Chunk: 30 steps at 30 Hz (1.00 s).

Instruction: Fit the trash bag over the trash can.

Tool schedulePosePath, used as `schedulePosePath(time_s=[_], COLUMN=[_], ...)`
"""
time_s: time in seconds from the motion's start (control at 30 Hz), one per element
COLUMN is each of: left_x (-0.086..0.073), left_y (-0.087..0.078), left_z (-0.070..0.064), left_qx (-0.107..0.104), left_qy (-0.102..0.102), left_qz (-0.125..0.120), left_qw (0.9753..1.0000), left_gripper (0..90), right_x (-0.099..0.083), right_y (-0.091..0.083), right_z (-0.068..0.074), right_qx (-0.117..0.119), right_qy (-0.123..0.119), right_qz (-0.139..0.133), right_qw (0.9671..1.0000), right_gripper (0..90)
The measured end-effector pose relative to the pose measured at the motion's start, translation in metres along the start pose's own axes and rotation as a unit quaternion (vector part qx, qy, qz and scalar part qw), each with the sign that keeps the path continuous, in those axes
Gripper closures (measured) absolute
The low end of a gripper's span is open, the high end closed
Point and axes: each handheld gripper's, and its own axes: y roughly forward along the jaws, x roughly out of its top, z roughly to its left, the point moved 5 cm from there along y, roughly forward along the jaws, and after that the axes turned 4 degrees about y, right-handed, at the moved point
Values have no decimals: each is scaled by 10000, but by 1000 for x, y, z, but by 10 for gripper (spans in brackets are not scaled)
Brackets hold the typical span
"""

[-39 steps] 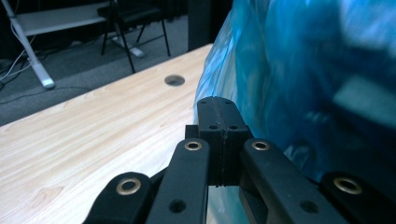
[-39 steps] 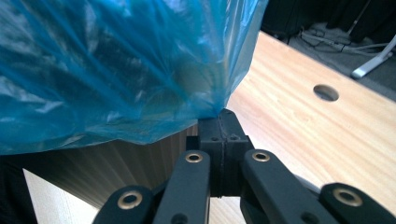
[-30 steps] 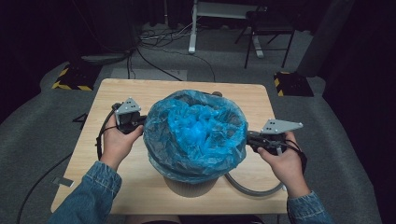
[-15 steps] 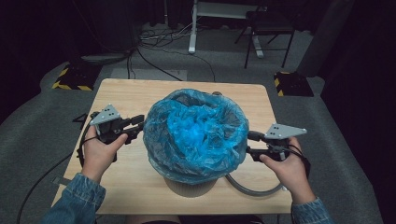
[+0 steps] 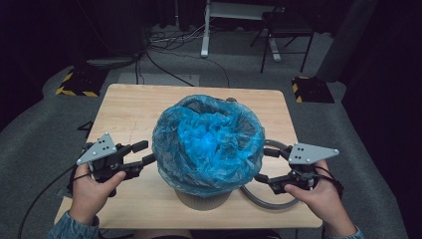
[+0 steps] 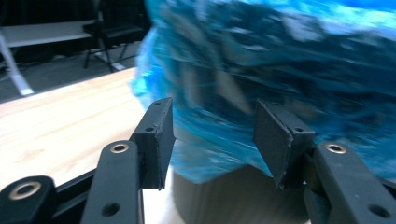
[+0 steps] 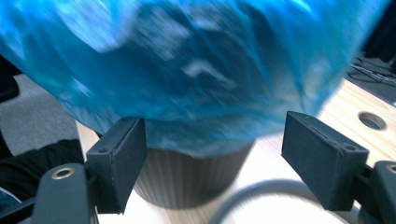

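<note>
A blue plastic bag (image 5: pixel 209 142) lines a grey ribbed bin (image 5: pixel 201 199) in the middle of the wooden table (image 5: pixel 124 114) and drapes over its rim. My left gripper (image 5: pixel 144 153) is open at the bag's lower left side, its jaws just short of the plastic. My right gripper (image 5: pixel 264 165) is open at the bag's lower right side. In the left gripper view the open gripper (image 6: pixel 217 135) faces the bag (image 6: pixel 280 70) hem above the bin (image 6: pixel 224 196). In the right gripper view the open gripper (image 7: pixel 219 154) spans the bin (image 7: pixel 191 179) under the bag (image 7: pixel 196 60).
A grey hose (image 5: pixel 263 201) loops on the table by the right hand, seen close in the right gripper view as the hose (image 7: pixel 261 196). The tabletop has a round hole (image 7: pixel 372 120). A chair (image 5: pixel 286 30) and cables stand on the floor beyond.
Both hands have drawn back toward the near table edge, and the grippers have dropped from the bag's upper sides to its lower hem.
</note>
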Motion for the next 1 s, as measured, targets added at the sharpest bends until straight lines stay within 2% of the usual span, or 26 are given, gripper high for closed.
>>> schedulePosePath(time_s=[0.07,0.1,0.17,0.2,0.23,0.27,0.33,0.37,0.47,0.53,0.6,0.83,0.97,1.0], left_x=[0,1,1,1,0,0,-2,-3,-5,-6,-8,-23,-27,-27], left_y=[4,5,7,7,7,7,8,9,11,12,12,19,22,22], left_z=[-5,-6,-6,-6,-6,-7,-8,-9,-13,-15,-16,-15,-15,-16], left_qx=[-143,-165,-200,-238,-299,-383,-460,-439,-414,-415,-432,-490,-376,-386], left_qy=[-1,25,68,78,49,51,104,187,473,548,542,480,667,647], left_qz=[-23,6,-11,-22,-25,-1,82,116,189,187,173,431,644,645], left_qw=[9999,9999,9998,9997,9995,9993,9989,9988,9978,9975,9974,9967,9950,9951], left_gripper=[462,459,468,489,516,548,642,682,819,898,900,900,900,900], right_x=[3,4,5,5,5,4,3,2,-3,-7,-10,-17,-18,-19], right_y=[3,5,7,8,8,7,6,6,10,13,17,19,19,19], right_z=[1,2,4,5,4,2,-1,-3,-6,-5,-3,-2,-1,-1], right_qx=[15,41,273,415,389,398,442,341,248,254,264,267,255,257], right_qy=[-18,-18,-88,-139,-181,-210,-108,-81,48,60,57,75,53,56], right_qz=[-64,-81,-10,50,104,135,58,28,28,143,234,299,295,312], right_qw=[10000,10000,9996,9990,9990,9989,9989,9994,9997,9996,9994,9992,9992,9992], right_gripper=[223,262,478,534,604,731,852,881,900,900,900,900,900,900])
